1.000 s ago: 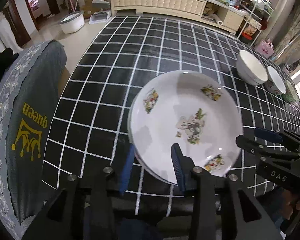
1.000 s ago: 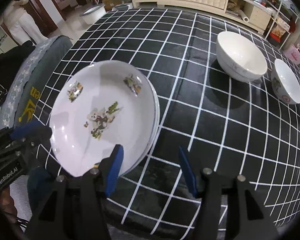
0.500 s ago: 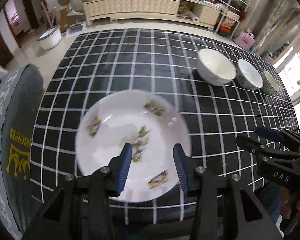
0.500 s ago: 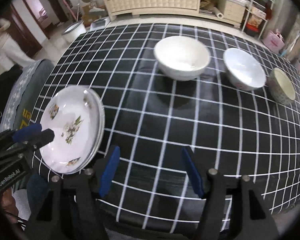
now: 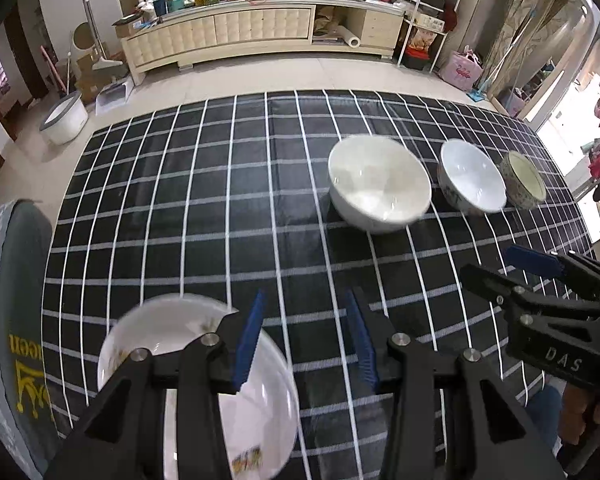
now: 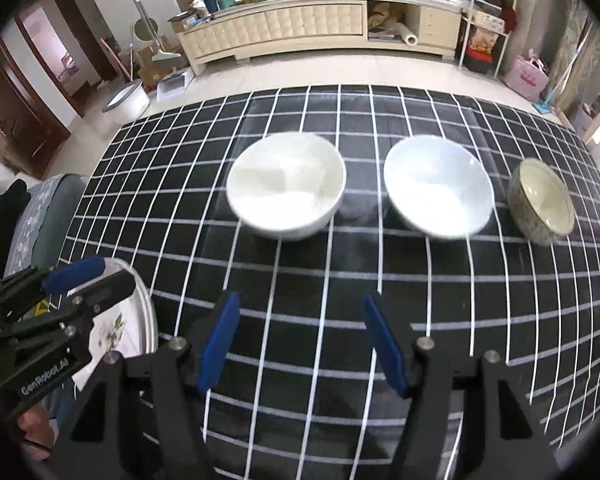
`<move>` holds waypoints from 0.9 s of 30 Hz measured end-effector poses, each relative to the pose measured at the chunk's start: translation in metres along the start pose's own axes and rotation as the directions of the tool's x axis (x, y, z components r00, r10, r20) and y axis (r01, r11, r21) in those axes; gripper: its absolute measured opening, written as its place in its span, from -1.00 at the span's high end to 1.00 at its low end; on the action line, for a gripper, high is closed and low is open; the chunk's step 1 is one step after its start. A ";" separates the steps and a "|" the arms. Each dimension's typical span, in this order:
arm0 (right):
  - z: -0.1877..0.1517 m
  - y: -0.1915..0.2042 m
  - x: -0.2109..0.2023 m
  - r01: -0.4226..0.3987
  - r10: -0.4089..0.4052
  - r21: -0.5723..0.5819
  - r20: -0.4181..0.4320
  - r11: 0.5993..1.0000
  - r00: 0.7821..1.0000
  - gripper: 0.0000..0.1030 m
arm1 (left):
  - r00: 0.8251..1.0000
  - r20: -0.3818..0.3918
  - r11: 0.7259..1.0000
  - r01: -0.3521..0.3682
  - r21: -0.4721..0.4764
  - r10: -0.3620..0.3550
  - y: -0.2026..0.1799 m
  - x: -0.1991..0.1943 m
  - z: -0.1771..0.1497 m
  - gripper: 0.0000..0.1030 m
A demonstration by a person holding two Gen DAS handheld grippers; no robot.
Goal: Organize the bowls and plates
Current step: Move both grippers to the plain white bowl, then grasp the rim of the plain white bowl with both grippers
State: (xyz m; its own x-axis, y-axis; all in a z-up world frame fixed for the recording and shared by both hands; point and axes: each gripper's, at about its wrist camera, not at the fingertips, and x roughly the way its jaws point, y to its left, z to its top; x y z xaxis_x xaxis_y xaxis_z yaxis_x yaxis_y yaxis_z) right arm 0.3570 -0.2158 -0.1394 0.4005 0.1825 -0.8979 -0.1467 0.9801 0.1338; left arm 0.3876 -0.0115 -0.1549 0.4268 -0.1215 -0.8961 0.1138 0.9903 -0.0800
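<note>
Since left gripper (image 5: 304,336) sits over plate stack (image 5: 260,408), plate's near part hidden, rest blurry. Both grippers released, holding nothing. Right gripper (image 6: 300,344) now faces three bowls: white bowl (image 6: 286,184), second bowl (image 6: 438,186), speckled bowl (image 6: 542,200) ahead; plates slid off lower left since a second ago.

I have my left gripper (image 5: 306,334) and right gripper (image 6: 300,344) side by side, both level, blue pads spread apart, gripping nothing.
</note>
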 end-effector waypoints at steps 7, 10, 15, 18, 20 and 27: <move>0.033 -0.015 0.025 0.004 -0.003 -0.013 0.014 1.000 1.000 -0.04 | 1.000 0.001 0.999 0.005 0.039 -0.005 -0.012 0.033 0.039 0.23; 0.042 -0.018 0.039 0.006 -0.005 -0.026 0.009 1.000 1.000 0.09 | 1.000 -0.005 0.999 -0.004 0.054 0.004 -0.018 0.051 0.053 0.23; 0.053 -0.023 0.060 0.007 -0.008 -0.023 -0.007 1.000 1.000 0.16 | 1.000 -0.027 0.998 0.002 0.059 0.000 -0.025 0.081 0.069 0.23; 0.057 -0.026 0.069 0.011 -0.011 -0.024 -0.012 1.000 1.000 0.22 | 0.999 -0.034 0.998 -0.006 0.061 0.008 -0.028 0.097 0.077 0.23; 0.059 -0.028 0.074 0.006 -0.006 -0.027 -0.020 1.000 1.000 0.29 | 0.999 -0.045 0.998 -0.012 0.065 0.015 -0.027 0.106 0.079 0.23; 0.064 -0.030 0.094 0.006 -0.008 -0.045 -0.051 0.999 0.999 0.34 | 0.997 -0.082 0.999 0.003 0.052 0.001 -0.025 0.128 0.085 0.23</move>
State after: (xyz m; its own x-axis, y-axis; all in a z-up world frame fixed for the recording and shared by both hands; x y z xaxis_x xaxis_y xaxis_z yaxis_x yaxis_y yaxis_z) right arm 0.4570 -0.2228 -0.2008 0.3555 0.1704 -0.9190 -0.1852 0.9766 0.1095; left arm 0.5158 -0.0580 -0.2305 0.3524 -0.1147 -0.9288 0.1619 0.9850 -0.0602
